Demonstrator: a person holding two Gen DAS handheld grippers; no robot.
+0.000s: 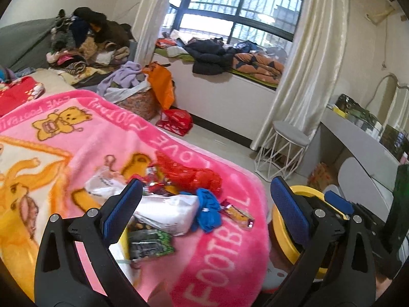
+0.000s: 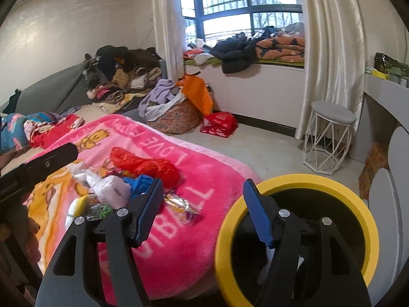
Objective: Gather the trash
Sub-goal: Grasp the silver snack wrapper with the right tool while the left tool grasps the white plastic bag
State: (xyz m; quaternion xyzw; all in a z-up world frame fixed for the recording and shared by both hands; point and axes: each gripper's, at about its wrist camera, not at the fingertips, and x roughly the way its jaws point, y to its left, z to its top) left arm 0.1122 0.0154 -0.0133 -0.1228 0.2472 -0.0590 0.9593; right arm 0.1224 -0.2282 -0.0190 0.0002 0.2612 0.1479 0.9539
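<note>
pink blanket [image 1: 217,230] reads "LOVE", "FOOTBALL"

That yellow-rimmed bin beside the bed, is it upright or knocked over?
Upright. In the right wrist view the bin's yellow rim is a full ring facing up, its dark inside open to view from above, with something pale lying inside.

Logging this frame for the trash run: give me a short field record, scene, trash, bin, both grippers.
scene: bed under pink blanket
trash: wrappers and bags piled on blanket, including red bag, blue bag, snack wrapper
bin: yellow-rimmed bin beside bed
left gripper: open, empty
right gripper: open, empty, between pile and bin
</note>
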